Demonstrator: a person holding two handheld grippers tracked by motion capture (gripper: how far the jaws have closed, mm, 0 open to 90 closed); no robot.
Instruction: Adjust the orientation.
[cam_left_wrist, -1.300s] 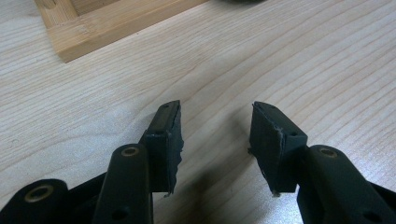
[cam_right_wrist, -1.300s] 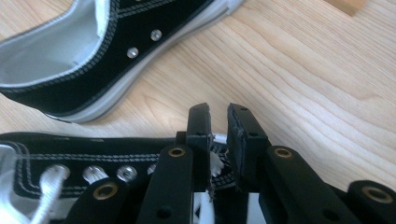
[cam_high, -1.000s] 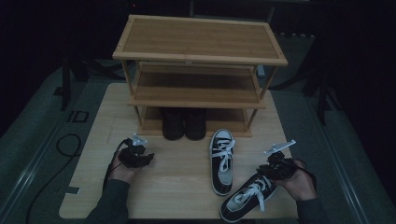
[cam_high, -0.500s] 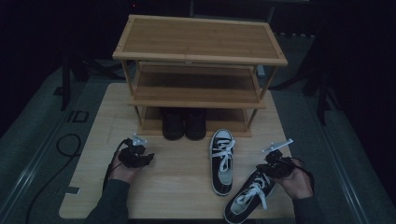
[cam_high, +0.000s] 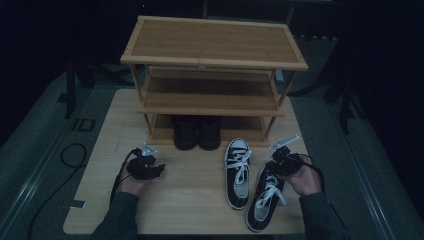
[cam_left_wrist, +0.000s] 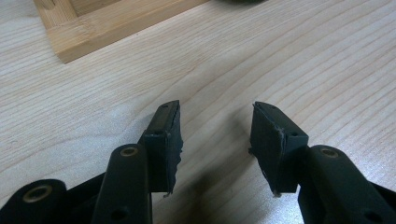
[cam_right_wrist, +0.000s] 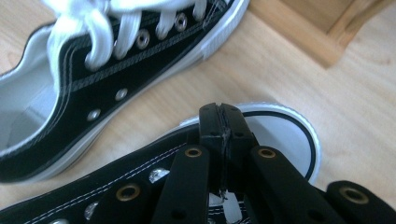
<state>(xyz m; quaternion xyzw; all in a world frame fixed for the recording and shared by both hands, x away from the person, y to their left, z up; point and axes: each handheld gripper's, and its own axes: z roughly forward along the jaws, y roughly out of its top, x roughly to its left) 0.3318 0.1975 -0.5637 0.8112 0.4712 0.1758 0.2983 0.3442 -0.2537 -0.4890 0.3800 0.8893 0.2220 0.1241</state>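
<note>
Two black sneakers with white laces lie on the wooden table (cam_high: 190, 205) in front of a shoe rack (cam_high: 212, 42). One sneaker (cam_high: 237, 172) (cam_right_wrist: 93, 84) points straight at the rack. The other sneaker (cam_high: 265, 200) (cam_right_wrist: 280, 135) lies to its right, angled. My right gripper (cam_high: 274, 165) (cam_right_wrist: 223, 126) is over that shoe's front behind the white toe cap, jaws pressed together with a bit of white lace at their base. My left gripper (cam_high: 160, 170) (cam_left_wrist: 215, 140) rests low over bare table at the left, jaws apart and empty.
A pair of dark boots (cam_high: 196, 132) stands on the rack's bottom shelf. A rack foot (cam_left_wrist: 93, 28) (cam_right_wrist: 317, 32) lies just ahead of each gripper. A black cable (cam_high: 70, 155) loops on the floor at the left. Dark floor surrounds the table.
The right hand has moved toward the rack, and the angled sneaker has slid forward and turned with it. The left hand has stayed put.
</note>
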